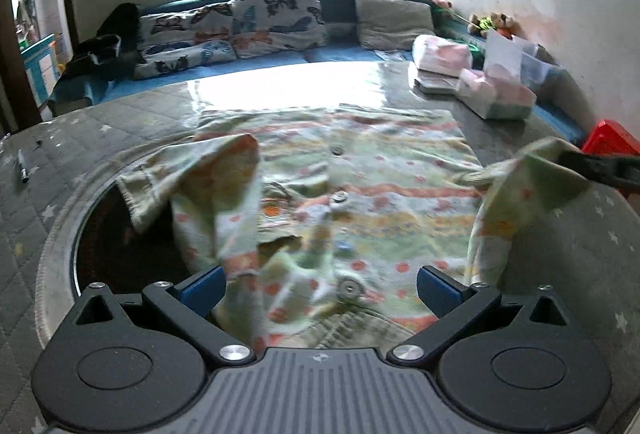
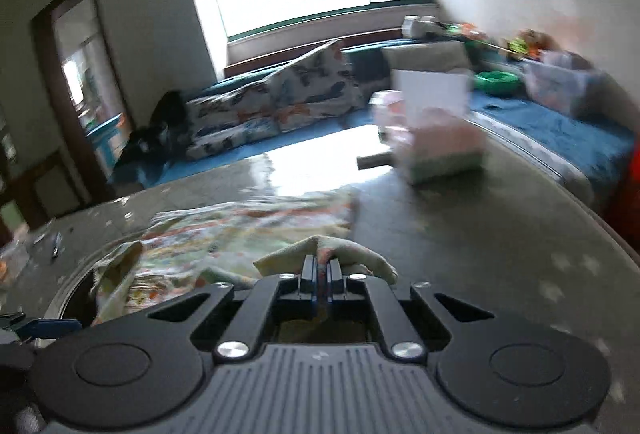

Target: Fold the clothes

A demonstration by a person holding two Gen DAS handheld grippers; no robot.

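Observation:
A small button-front shirt (image 1: 360,186) with a green, orange and white print lies spread on the grey quilted table (image 1: 52,218). Its left sleeve (image 1: 212,174) is folded in over the body. My left gripper (image 1: 320,290) hovers open over the collar end, its blue pads (image 1: 200,288) wide apart and touching nothing. My right gripper (image 2: 322,264) is shut on the cuff of the right sleeve (image 2: 352,258). In the left wrist view the right gripper (image 1: 572,160) holds that sleeve (image 1: 520,190) raised off the table at the right.
Pink tissue packs (image 1: 496,94) and a plastic bag stand at the table's far right. A pen (image 1: 22,166) lies at the left. A dark round opening (image 1: 116,246) shows beside the shirt. Butterfly pillows (image 1: 272,18) line a blue bench behind, and a red stool (image 1: 612,140) stands at the right.

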